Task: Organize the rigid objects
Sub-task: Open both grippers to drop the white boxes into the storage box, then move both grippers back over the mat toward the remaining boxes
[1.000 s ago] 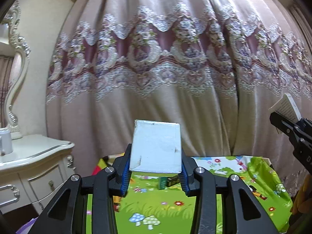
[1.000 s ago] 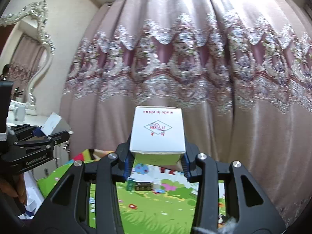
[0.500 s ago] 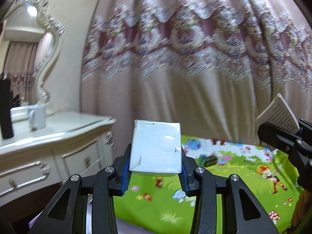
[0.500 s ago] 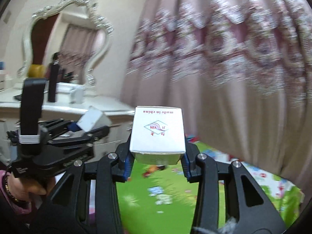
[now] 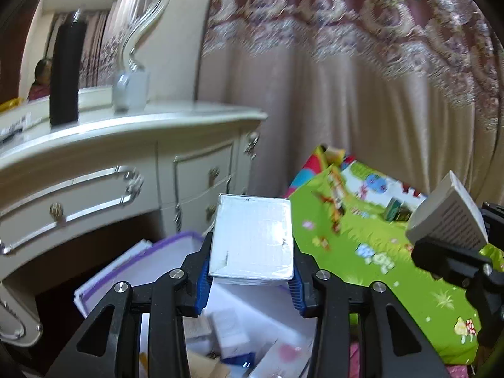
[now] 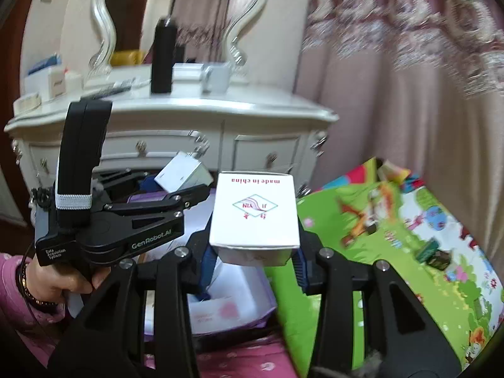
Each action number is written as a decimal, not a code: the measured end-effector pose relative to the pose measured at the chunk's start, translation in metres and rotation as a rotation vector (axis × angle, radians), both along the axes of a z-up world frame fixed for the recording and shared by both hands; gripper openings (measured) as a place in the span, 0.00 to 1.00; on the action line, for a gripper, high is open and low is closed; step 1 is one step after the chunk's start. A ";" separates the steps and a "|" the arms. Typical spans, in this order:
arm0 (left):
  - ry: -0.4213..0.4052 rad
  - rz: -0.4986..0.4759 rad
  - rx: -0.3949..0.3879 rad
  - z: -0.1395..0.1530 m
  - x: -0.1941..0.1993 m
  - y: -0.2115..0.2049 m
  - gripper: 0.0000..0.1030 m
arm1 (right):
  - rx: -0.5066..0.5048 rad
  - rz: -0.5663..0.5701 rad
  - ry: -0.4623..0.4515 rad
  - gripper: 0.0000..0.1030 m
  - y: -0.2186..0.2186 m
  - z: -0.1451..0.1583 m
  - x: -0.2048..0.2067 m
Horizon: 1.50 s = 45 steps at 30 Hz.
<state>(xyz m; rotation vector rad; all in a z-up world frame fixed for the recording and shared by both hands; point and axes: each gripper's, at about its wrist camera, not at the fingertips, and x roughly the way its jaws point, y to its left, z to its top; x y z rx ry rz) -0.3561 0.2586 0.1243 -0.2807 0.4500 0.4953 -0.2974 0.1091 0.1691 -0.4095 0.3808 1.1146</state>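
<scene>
My left gripper [image 5: 250,278] is shut on a plain white box [image 5: 252,241], held above a white bin with a purple rim [image 5: 138,263] that holds several small boxes. My right gripper [image 6: 253,263] is shut on a white box printed "made in china" [image 6: 254,212], held above the same bin [image 6: 226,307]. The right gripper's box also shows at the right edge of the left wrist view [image 5: 447,217]. The left gripper with its box [image 6: 182,176] shows at the left of the right wrist view.
A cream dressing table [image 5: 126,145] with drawers, a mirror, a black bottle [image 5: 64,72] and a white mug [image 5: 130,89] stands behind the bin. A green play mat [image 5: 393,252] with small dark boxes [image 6: 436,255] lies to the right. A curtain hangs behind.
Both grippers have swung left and tilted down, still holding their boxes. The dressing table and the bin have come into view below them.
</scene>
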 end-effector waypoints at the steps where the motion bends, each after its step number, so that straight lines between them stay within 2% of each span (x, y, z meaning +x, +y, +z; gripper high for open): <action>1: 0.015 0.009 -0.020 -0.007 -0.002 0.005 0.41 | -0.025 0.019 0.015 0.44 0.008 -0.008 -0.001; 7: 0.097 0.063 -0.107 -0.043 -0.009 0.030 0.41 | -0.167 0.092 0.078 0.44 0.038 -0.051 -0.005; 14: 0.202 0.124 -0.201 -0.075 -0.013 0.054 0.42 | -0.256 0.158 0.111 0.44 0.055 -0.087 -0.014; 16: 0.266 0.150 -0.242 -0.085 -0.009 0.060 0.58 | -0.263 0.194 0.148 0.45 0.059 -0.095 -0.012; 17: 0.307 0.178 -0.255 -0.090 -0.006 0.063 0.75 | -0.272 0.220 0.179 0.52 0.061 -0.099 -0.010; 18: 0.334 0.199 -0.255 -0.093 -0.005 0.064 0.83 | -0.275 0.230 0.196 0.57 0.062 -0.100 -0.010; 19: 0.352 0.219 -0.242 -0.093 -0.003 0.062 0.83 | -0.268 0.229 0.216 0.66 0.059 -0.101 -0.007; 22: 0.357 0.206 -0.189 -0.084 0.007 0.050 0.84 | -0.209 0.177 0.229 0.72 0.036 -0.094 0.010; 24: 0.354 0.165 -0.157 -0.074 0.020 0.037 0.84 | -0.183 0.115 0.220 0.75 0.015 -0.088 0.025; 26: 0.348 0.103 -0.125 -0.067 0.038 0.018 0.84 | -0.148 0.009 0.211 0.81 -0.020 -0.084 0.050; 29: 0.351 -0.040 -0.089 -0.058 0.077 -0.024 0.85 | -0.130 -0.180 0.203 0.87 -0.077 -0.086 0.089; 32: 0.344 -0.272 -0.091 -0.057 0.128 -0.082 0.86 | -0.156 -0.373 0.203 0.88 -0.140 -0.100 0.124; 33: 0.339 -0.381 -0.094 -0.060 0.152 -0.110 0.86 | -0.170 -0.442 0.210 0.88 -0.164 -0.106 0.139; 38: 0.372 -0.698 -0.050 -0.080 0.251 -0.217 0.86 | -0.188 -0.715 0.282 0.88 -0.276 -0.129 0.209; 41: 0.410 -0.775 -0.003 -0.097 0.306 -0.263 0.86 | -0.225 -0.846 0.322 0.88 -0.334 -0.147 0.263; 43: 0.442 -0.786 0.002 -0.106 0.333 -0.279 0.86 | -0.237 -0.899 0.378 0.88 -0.362 -0.159 0.295; 45: 0.466 -0.780 -0.008 -0.113 0.352 -0.285 0.86 | -0.207 -0.937 0.420 0.88 -0.387 -0.169 0.327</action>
